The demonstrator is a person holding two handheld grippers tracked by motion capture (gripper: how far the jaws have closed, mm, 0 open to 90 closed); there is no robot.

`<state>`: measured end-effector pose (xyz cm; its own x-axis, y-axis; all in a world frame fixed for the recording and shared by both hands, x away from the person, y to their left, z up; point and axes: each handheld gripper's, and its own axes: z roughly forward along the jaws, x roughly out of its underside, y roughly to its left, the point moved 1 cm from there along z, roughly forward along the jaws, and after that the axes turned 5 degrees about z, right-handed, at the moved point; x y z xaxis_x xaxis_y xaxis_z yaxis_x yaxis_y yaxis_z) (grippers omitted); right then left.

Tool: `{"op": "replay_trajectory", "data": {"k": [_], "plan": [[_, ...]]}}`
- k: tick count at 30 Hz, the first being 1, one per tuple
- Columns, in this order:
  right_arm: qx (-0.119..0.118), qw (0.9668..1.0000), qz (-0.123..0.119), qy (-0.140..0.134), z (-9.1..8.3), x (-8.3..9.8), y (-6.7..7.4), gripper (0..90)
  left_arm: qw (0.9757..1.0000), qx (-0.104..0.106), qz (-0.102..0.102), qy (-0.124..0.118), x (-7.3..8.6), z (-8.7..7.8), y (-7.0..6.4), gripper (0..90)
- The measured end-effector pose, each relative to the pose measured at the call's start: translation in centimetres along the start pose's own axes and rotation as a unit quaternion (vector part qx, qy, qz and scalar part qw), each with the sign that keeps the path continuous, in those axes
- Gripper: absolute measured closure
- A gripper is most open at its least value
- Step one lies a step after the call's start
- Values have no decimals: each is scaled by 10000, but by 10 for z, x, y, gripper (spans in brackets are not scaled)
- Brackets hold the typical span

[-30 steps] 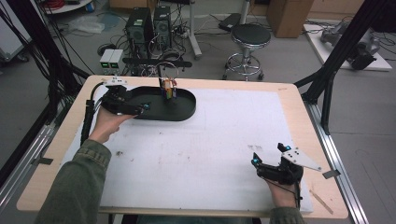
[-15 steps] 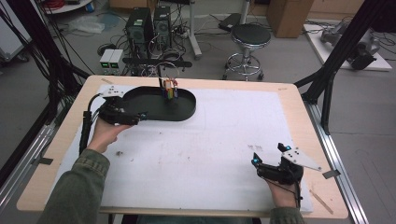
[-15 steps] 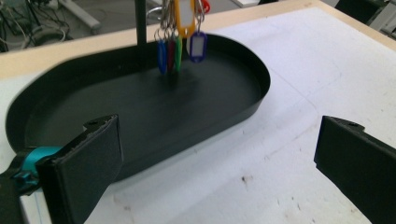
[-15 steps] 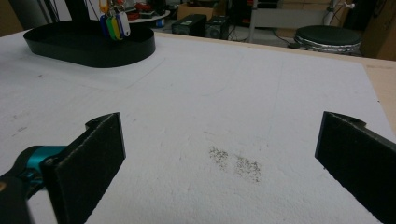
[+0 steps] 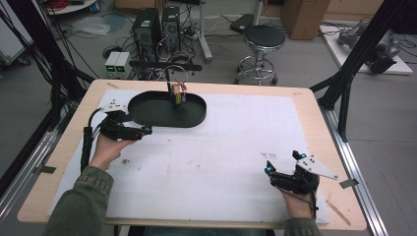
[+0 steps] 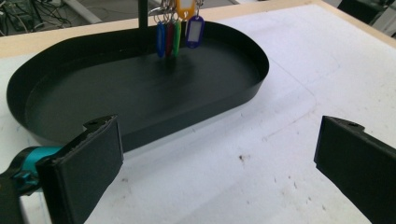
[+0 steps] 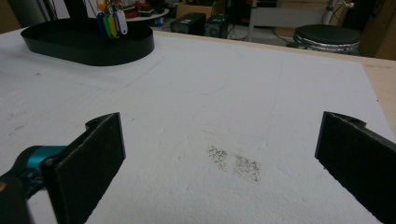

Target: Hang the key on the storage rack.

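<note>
A black oval tray (image 5: 147, 117) (image 6: 233, 88) (image 7: 135, 49) sits at the back left of the white mat. A black post rises from it with several coloured key tags (image 5: 177, 93) (image 6: 180, 28) (image 7: 110, 21) hanging on it. My left gripper (image 5: 146, 131) (image 6: 219, 163) is open just in front of the tray's near rim, jaws wide and bare. My right gripper (image 5: 268, 171) (image 7: 219, 163) is open low over the mat near the front right, holding nothing.
The white mat (image 5: 221, 147) covers most of the wooden table (image 5: 314, 113). A dark smudge (image 7: 233, 163) marks the mat ahead of the right gripper. A thin wooden stick (image 5: 339, 212) lies by the front right corner. Black frame posts stand at both table sides.
My left gripper has drawn back out of the tray toward the front left and now sits in front of its rim. The right gripper has not moved.
</note>
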<state>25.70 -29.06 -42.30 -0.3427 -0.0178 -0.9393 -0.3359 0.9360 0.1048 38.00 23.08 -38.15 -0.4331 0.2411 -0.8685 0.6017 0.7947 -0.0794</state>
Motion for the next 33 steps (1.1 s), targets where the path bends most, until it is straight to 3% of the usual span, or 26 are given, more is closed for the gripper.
{"op": "replay_trajectory", "data": {"k": [12,18,22,25,29,33], "plan": [[26,10000,-8,-12,0,0,0,5,9996,-207,36,-161,22,-29,1,16],[41,10000,-18,-19,0,0,0,5,9984,-501,-92,-236,43,-44,4,16],[42,10000,-16,18,0,0,1,5,9956,-766,-296,-457,60,-55,9,16],[48,10000,-58,15,0,0,1,5,9917,-1076,-299,-638,71,-63,14,17],[67,9999,-105,22,0,0,1,5,9871,-1215,-487,-920,81,-73,17,16],[74,9999,-134,60,2,1,2,5,9850,-1366,-486,-937,88,-78,16,16]]}}
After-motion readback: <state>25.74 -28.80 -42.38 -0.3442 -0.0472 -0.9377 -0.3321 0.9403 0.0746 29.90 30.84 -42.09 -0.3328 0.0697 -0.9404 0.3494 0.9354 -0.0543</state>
